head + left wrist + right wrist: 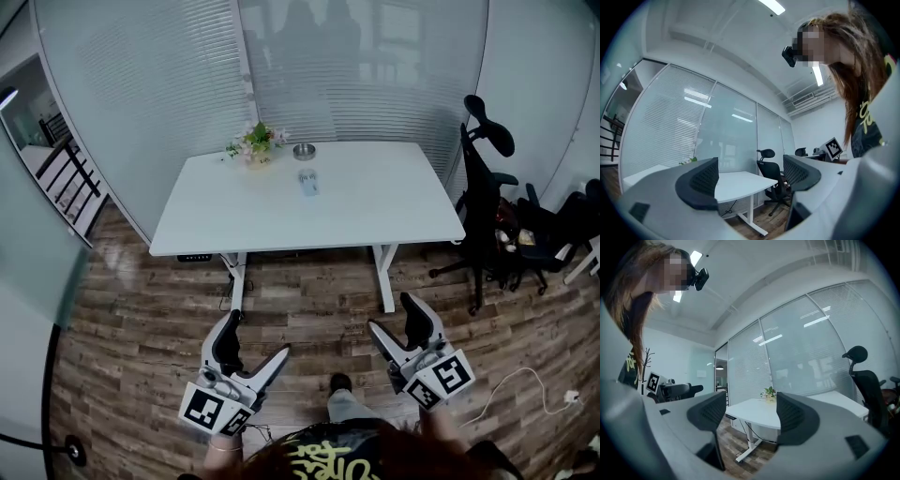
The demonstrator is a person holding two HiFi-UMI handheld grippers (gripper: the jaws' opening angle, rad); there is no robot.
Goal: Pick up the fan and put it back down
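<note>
White desk is standing well ahead as left gripper and right gripper are hanging open and empty; the likely fan is lying mid-desk, roughly between their lines.

A white desk stood on a wood-plank floor, near a frosted glass wall with lowered blinds at twelve o'clock. A black office chair stood at the desk's three o'clock. A flower pot sat toward the desktop's eleven o'clock. At nine o'clock a dark railing showed behind glass. Strip lights glowed on the white ceiling.
</note>
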